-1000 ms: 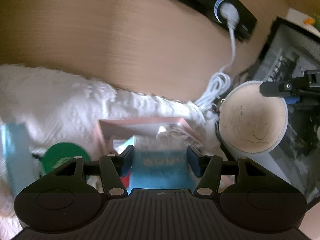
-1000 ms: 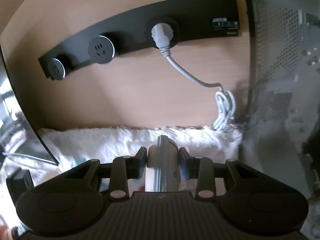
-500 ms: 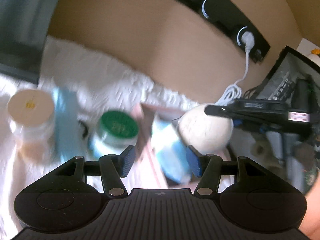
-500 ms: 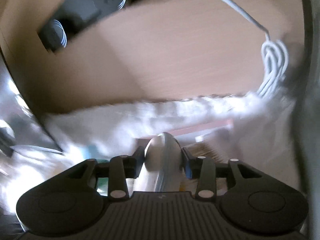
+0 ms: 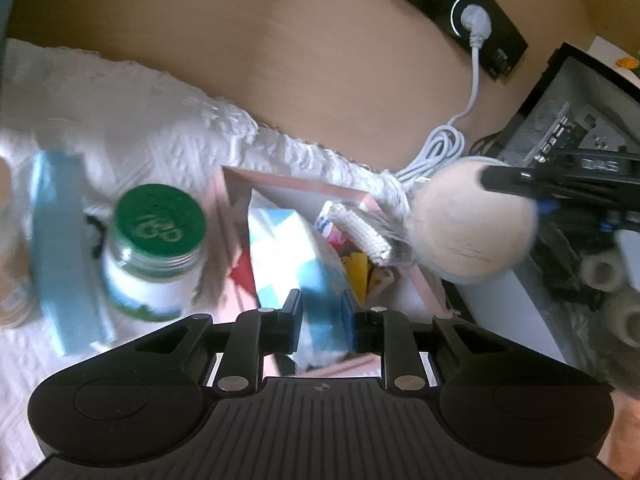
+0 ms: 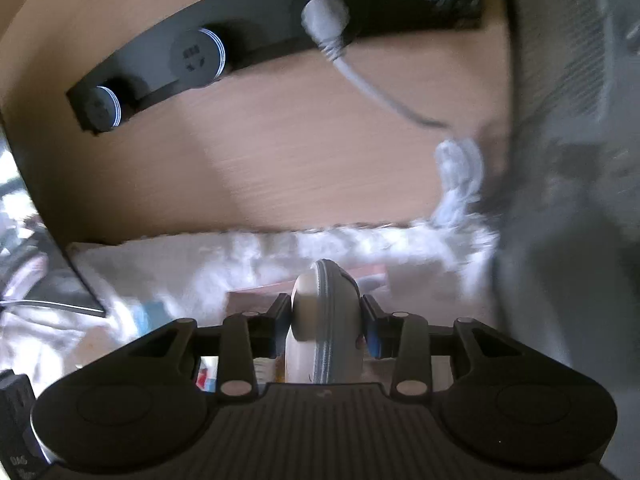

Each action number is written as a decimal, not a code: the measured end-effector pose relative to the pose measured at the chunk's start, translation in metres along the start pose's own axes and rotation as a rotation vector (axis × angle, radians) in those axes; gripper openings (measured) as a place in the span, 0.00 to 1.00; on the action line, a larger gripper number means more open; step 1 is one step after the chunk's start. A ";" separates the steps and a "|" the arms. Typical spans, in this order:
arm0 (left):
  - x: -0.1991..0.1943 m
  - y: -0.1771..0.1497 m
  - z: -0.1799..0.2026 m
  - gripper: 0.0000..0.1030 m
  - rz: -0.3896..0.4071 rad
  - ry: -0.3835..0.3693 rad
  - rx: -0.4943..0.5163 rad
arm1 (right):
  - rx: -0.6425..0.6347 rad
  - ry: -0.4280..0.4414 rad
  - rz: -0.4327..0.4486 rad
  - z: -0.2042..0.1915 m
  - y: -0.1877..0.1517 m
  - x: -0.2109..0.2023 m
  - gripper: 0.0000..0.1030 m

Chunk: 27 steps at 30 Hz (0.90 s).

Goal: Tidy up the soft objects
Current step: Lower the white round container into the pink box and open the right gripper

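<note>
A blue-and-white soft pack (image 5: 288,256) lies in a pink box (image 5: 300,182) on the white cloth (image 5: 140,120). My left gripper (image 5: 324,320) is closing, and its pads press on the pack's near end. A round cream pouch (image 5: 472,220) with a grey zipper hangs at the box's right corner. A black finger (image 5: 520,178) of the right gripper crosses the pouch. In the right wrist view my right gripper (image 6: 324,322) is closing on that pouch (image 6: 320,292), held edge-up above the pink box (image 6: 370,270).
A white knitted item (image 5: 360,232) and colourful packets lie in the box. A green-lidded jar (image 5: 160,228) and a light blue box (image 5: 60,248) stand to its left. A power strip (image 5: 472,12) with a white cable (image 5: 444,148) is behind; a computer case (image 5: 580,128) is at the right.
The left gripper's jaws went from wide to narrow around the blue pack after the view swung left and back. The right gripper kept the pouch, dipped towards the box and tilted back up.
</note>
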<state>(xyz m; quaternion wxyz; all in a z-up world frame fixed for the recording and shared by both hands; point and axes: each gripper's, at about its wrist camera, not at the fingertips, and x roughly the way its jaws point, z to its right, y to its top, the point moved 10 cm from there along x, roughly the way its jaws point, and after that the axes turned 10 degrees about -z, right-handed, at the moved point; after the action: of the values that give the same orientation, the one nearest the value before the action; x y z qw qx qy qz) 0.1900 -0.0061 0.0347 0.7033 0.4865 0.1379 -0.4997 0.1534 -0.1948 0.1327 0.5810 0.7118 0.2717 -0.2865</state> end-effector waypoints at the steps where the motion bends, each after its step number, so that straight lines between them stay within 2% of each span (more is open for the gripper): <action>1: 0.006 0.002 0.001 0.22 -0.003 0.005 0.005 | 0.006 -0.037 -0.001 0.004 -0.001 -0.002 0.36; 4: 0.015 0.007 0.002 0.23 0.009 0.020 0.020 | 0.033 -0.118 -0.025 0.016 -0.007 0.008 0.36; 7: 0.009 0.010 0.000 0.23 0.027 0.018 0.010 | 0.047 -0.110 -0.053 0.017 -0.016 0.030 0.36; 8: 0.005 0.009 -0.001 0.23 0.030 0.020 0.004 | 0.027 -0.111 -0.047 0.014 -0.019 0.039 0.36; 12: -0.023 -0.004 -0.013 0.23 0.057 0.045 -0.016 | -0.133 -0.232 0.009 -0.009 -0.037 0.061 0.36; 14: -0.038 -0.013 -0.024 0.23 0.066 0.050 -0.051 | -0.229 -0.250 0.047 -0.030 -0.048 0.062 0.36; 18: -0.067 -0.037 -0.054 0.23 0.066 0.089 -0.114 | -0.328 -0.280 0.104 -0.057 -0.068 0.063 0.38; 20: -0.077 -0.049 -0.068 0.23 0.055 0.114 -0.139 | -0.339 -0.268 0.118 -0.063 -0.069 0.063 0.40; 23: -0.088 -0.062 -0.090 0.23 0.052 0.150 -0.182 | -0.316 -0.171 0.102 -0.068 -0.072 0.062 0.47; 24: -0.091 -0.065 -0.096 0.24 0.060 0.157 -0.195 | -0.305 -0.133 0.086 -0.071 -0.075 0.061 0.50; 25: -0.094 -0.067 -0.102 0.24 0.065 0.164 -0.208 | -0.300 -0.109 0.078 -0.072 -0.078 0.059 0.62; 26: -0.095 -0.070 -0.109 0.24 0.064 0.174 -0.224 | -0.297 -0.093 0.074 -0.074 -0.082 0.057 0.66; 27: -0.095 -0.071 -0.114 0.24 0.060 0.182 -0.235 | -0.294 -0.080 0.075 -0.076 -0.085 0.054 0.66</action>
<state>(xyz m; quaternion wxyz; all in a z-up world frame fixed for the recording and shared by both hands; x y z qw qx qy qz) 0.1197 0.1397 0.0049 0.7544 0.4480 0.2443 -0.4128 0.1363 -0.1026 0.0486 0.6996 0.6167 0.2606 -0.2498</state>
